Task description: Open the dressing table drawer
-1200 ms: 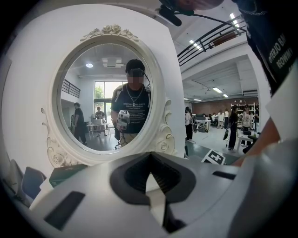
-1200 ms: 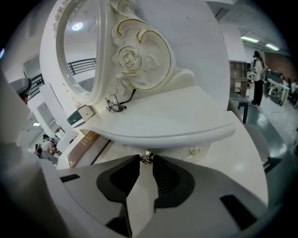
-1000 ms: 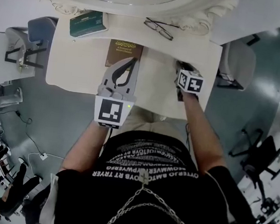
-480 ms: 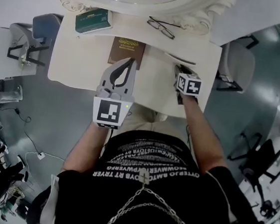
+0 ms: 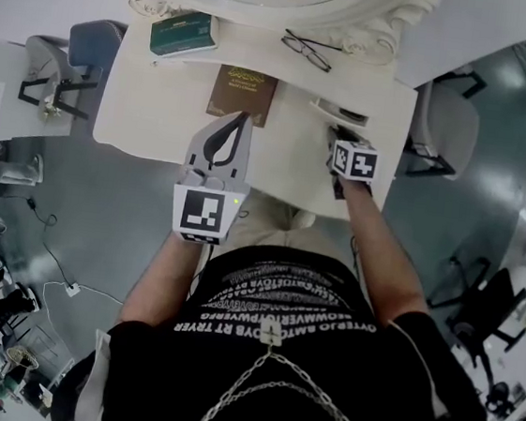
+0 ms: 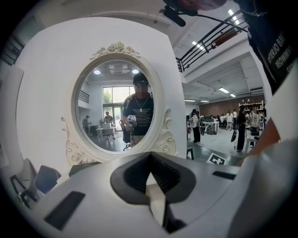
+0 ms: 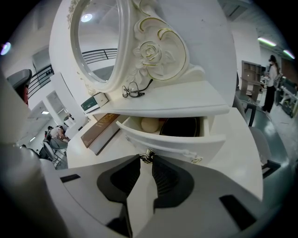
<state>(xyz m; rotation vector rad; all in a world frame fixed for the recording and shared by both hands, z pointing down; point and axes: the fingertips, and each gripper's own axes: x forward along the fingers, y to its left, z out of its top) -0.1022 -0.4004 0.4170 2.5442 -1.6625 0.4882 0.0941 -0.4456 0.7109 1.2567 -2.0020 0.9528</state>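
While right tongs (image 7: 146, 159) pinch small metal knob (image 7: 147, 155) | curved white drawer (image 7: 172, 144) ajar | left tongs (image 6: 150, 174) closed, empty

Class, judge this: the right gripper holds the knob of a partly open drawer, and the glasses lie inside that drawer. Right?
Not quite. The glasses lie on the shelf above the drawer, beside the mirror, as the right gripper view shows. The rest is correct.

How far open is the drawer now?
Partly done: the drawer already sticks out a little, so you can peek inside. In hand: the right tongs pinch its small knob. The left tongs are shut and empty. Left to do: pulling the drawer out the rest of the way.
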